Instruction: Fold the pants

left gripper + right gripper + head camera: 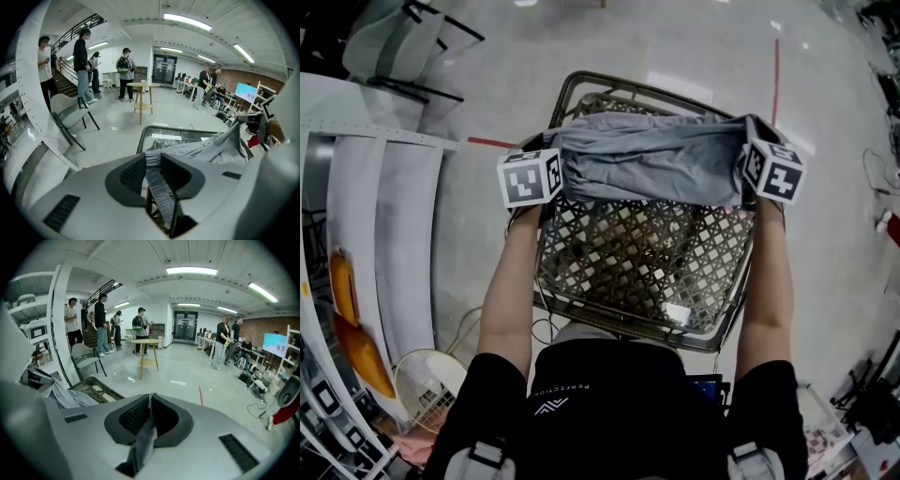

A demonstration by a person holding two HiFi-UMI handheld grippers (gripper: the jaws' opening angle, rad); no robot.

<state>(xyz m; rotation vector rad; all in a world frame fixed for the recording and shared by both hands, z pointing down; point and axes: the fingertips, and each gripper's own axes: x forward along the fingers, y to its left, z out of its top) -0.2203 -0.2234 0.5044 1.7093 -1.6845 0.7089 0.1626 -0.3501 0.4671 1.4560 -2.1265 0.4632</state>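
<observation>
Pants [652, 159] taut between left tongs [157, 171], right tongs [146, 420]; wicker table [637, 258] partly hidden.

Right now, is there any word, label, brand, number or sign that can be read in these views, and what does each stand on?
Nothing reads for certain.
Small white lettering on the person's black shirt: upside down, too small to read.
Black-and-white square patterns on the left marker cube and the right marker cube: codes, no letters or numbers.
Teal wall screen: too blurred to read.
</observation>
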